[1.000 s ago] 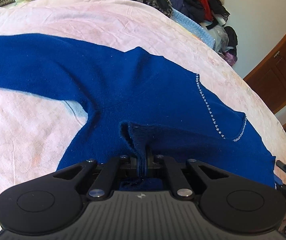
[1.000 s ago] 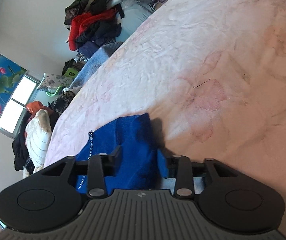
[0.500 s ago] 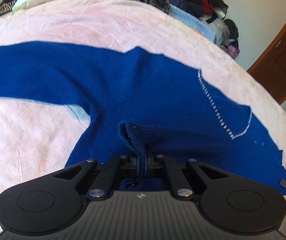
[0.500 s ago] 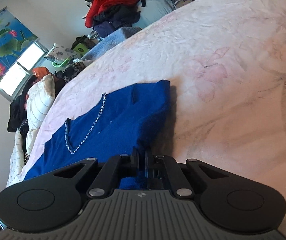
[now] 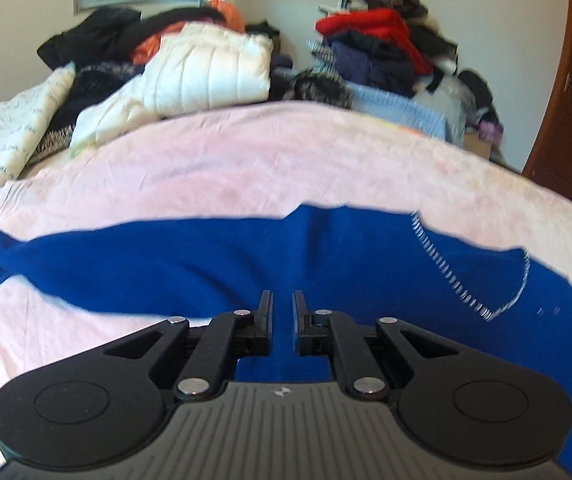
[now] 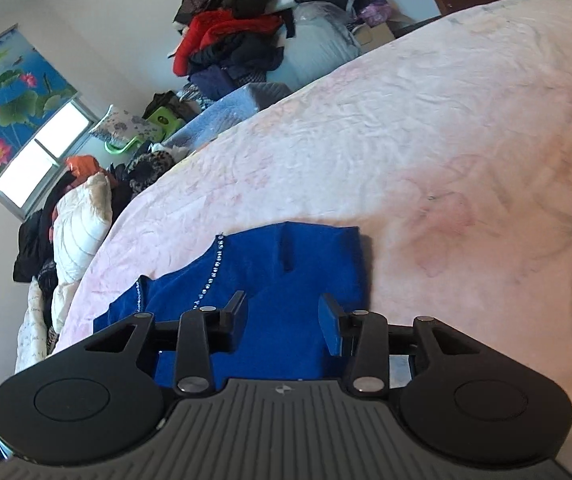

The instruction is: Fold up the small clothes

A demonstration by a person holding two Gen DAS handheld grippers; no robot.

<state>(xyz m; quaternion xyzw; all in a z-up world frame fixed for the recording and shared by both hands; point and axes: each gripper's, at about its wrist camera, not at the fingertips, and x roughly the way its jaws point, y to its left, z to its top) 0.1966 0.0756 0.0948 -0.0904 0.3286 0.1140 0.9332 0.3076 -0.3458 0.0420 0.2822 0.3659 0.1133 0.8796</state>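
Note:
A royal-blue sweater (image 5: 325,264) with a line of rhinestones (image 5: 441,268) near its neck lies spread on the pink bedspread (image 5: 246,160). One sleeve stretches out to the left (image 5: 46,256). My left gripper (image 5: 282,304) sits low over the sweater's near edge, its jaws a small gap apart with nothing between them. In the right wrist view the same sweater (image 6: 282,276) lies under my right gripper (image 6: 282,308), whose jaws are wide apart and empty above the cloth.
Piles of clothes and a white puffer jacket (image 5: 206,68) lie along the bed's far side. A red and dark heap (image 5: 381,44) stands at the back right. A wooden door (image 5: 569,92) is on the right. A window with a lotus blind (image 6: 10,92) shows in the right wrist view.
Both grippers have let go of the sweater: each was shut on a pinch of blue cloth and now stands open. The left wrist view has tilted up toward the room.

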